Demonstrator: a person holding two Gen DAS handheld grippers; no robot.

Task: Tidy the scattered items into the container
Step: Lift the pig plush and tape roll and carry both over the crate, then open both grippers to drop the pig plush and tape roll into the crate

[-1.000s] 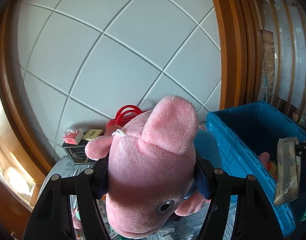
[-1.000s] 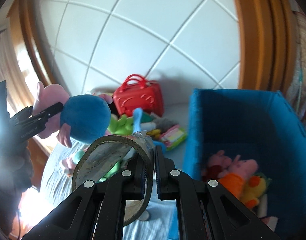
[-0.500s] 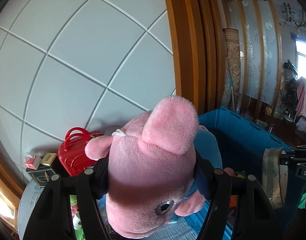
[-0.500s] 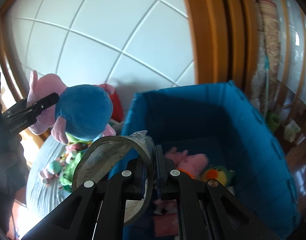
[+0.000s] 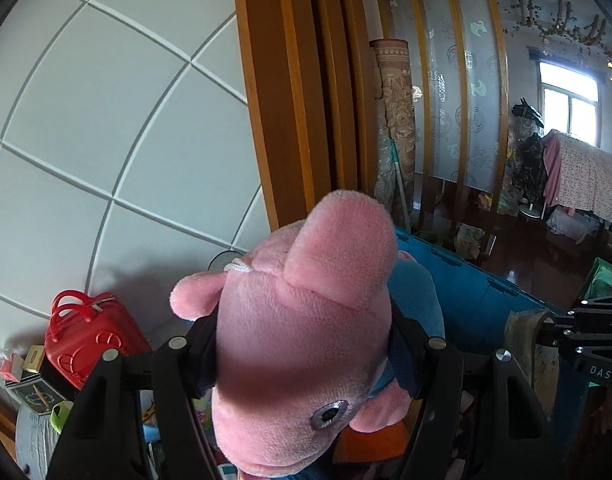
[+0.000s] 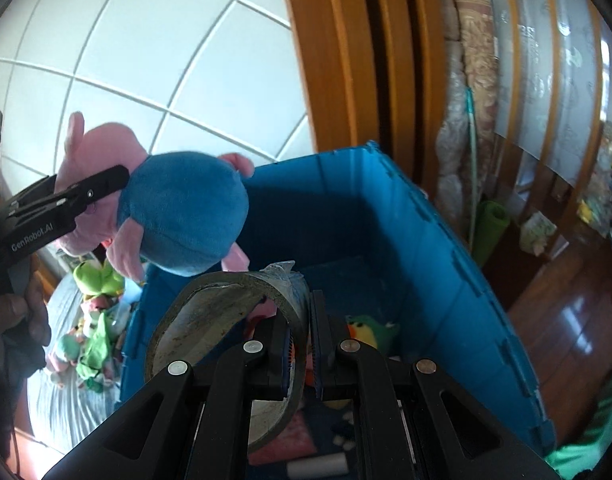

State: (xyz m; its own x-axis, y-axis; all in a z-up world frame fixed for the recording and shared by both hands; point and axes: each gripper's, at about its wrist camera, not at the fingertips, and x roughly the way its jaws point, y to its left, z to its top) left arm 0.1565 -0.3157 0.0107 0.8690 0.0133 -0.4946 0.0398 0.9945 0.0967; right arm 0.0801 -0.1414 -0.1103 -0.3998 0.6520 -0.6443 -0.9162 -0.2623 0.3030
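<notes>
My left gripper [image 5: 306, 344] is shut on a pink plush pig in a blue dress [image 5: 302, 320]. In the right wrist view the pig [image 6: 178, 220] hangs over the left rim of the blue bin [image 6: 445, 248], with the left gripper [image 6: 106, 184] clamped on it. My right gripper [image 6: 302, 344] is shut on the wall of a grey tape roll [image 6: 210, 328] and holds it above the bin's inside. The roll also shows at the right of the left wrist view [image 5: 525, 344]. Several plush toys [image 6: 369, 332] lie on the bin floor.
A red toy case [image 5: 90, 336] and small boxes [image 5: 22, 368] stand by the white tiled wall. Loose plush toys [image 6: 94, 312] lie on the grey cloth surface left of the bin. A wooden frame [image 6: 345, 60] and a rolled carpet [image 6: 473, 60] stand behind the bin.
Both grippers have swung right from the cloth surface to the bin, carrying the pig and the tape roll. Both grips are unchanged.
</notes>
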